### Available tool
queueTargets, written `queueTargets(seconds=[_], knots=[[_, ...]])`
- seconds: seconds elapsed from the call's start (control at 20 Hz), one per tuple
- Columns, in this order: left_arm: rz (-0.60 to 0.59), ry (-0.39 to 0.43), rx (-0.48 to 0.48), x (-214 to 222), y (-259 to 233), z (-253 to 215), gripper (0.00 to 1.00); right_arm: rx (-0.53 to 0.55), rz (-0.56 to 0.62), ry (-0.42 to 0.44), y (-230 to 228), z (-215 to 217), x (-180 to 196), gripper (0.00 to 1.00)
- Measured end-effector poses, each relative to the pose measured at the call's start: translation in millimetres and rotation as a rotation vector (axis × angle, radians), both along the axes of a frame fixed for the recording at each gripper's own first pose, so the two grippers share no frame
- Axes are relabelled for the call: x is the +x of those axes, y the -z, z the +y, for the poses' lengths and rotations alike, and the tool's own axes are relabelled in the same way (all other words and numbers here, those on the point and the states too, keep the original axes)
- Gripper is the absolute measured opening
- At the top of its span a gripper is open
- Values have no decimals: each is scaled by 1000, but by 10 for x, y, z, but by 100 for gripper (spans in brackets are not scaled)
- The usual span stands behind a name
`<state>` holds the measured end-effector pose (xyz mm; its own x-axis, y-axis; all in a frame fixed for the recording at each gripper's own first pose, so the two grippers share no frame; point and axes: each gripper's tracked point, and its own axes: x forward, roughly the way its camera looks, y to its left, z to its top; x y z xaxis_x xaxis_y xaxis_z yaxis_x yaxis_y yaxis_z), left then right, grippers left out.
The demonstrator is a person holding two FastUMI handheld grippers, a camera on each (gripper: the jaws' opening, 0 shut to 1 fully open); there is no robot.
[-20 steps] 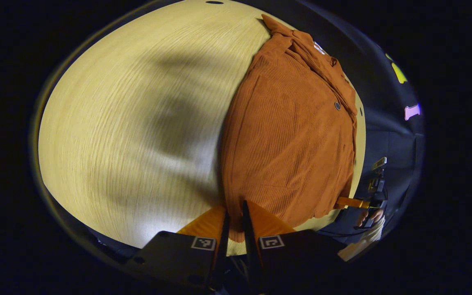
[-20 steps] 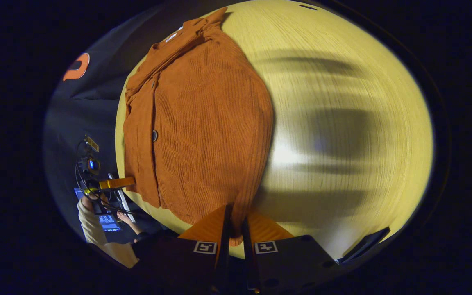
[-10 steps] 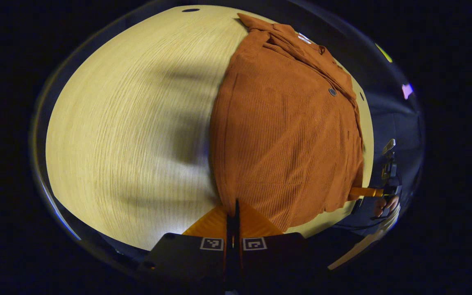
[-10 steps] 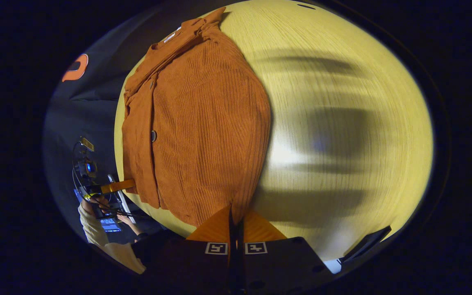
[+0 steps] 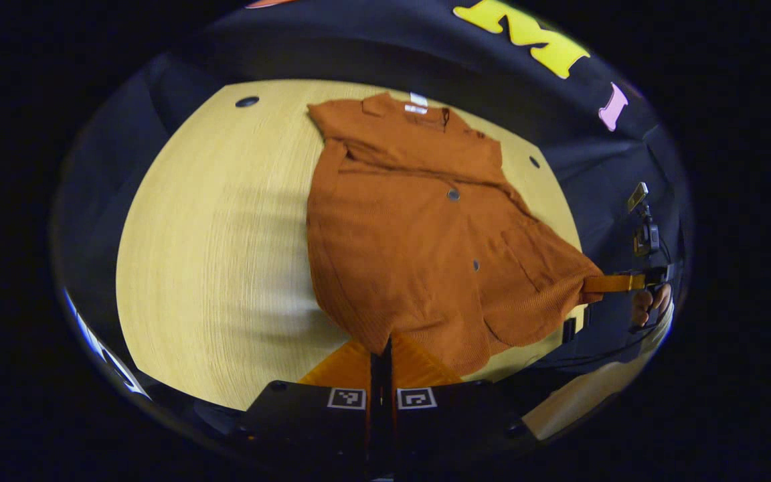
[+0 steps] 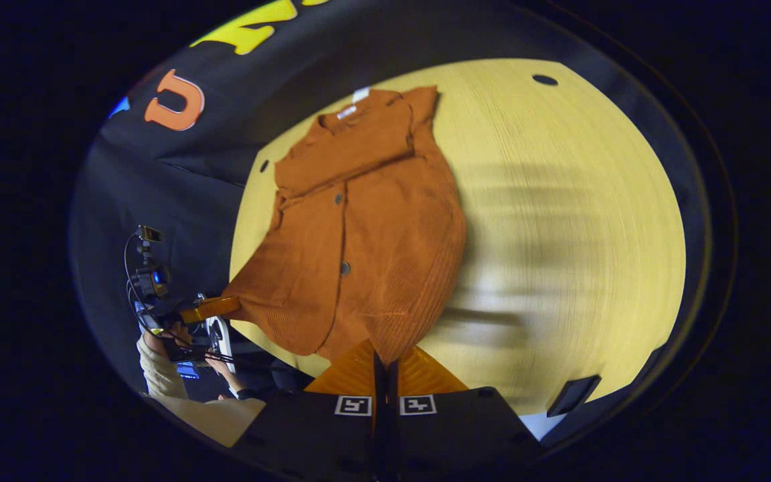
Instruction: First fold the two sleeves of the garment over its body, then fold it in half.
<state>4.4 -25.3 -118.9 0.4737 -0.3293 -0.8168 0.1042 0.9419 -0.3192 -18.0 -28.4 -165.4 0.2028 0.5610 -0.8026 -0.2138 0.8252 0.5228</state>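
Now both grippers pinch the hem corners of the rust-orange garment [image 5: 425, 241], one corner each. The left gripper [image 5: 380, 348] has its fingers pressed together on the hem corner directly before it; the right gripper [image 6: 385, 351] is likewise clamped on the opposite corner. Each also appears in the other's view, gripping from the side. The garment lies on the pale wooden table [image 5: 211, 234], sleeves seemingly already folded in, its long axis running straight away from the fingers to the collar at the far end. So the half fold looks to be in hand: the held hem must travel forward along that axis to meet the collar, both hands equally placed and moving together.
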Motion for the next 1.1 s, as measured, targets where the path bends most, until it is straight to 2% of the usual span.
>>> queueTargets(seconds=[0.15,0.25,0.3,0.35,0.45,0.6,0.85,1.1], knots=[[-147,-11,-24,579,-599,19,3,31,-100,-24,-381,179,305,1],[-190,-37,-33,976,-888,87,3,20,-149,-26,-536,277,556,0],[-207,-51,-41,762,-458,-74,3,16,-166,-31,-602,336,655,0],[-221,-63,-48,1002,-847,62,3,10,-183,-38,-657,392,767,0],[-238,-77,-56,1330,-1021,120,3,-4,-218,-43,-746,496,1030,1],[-218,-57,-56,1600,-1048,151,3,-35,-243,-41,-782,622,1404,0],[-69,-3,-61,1999,-806,171,3,-57,-250,-8,-763,822,2011,1],[-21,-3,-37,2718,-725,334,3,-83,-240,51,-613,923,2683,1]])
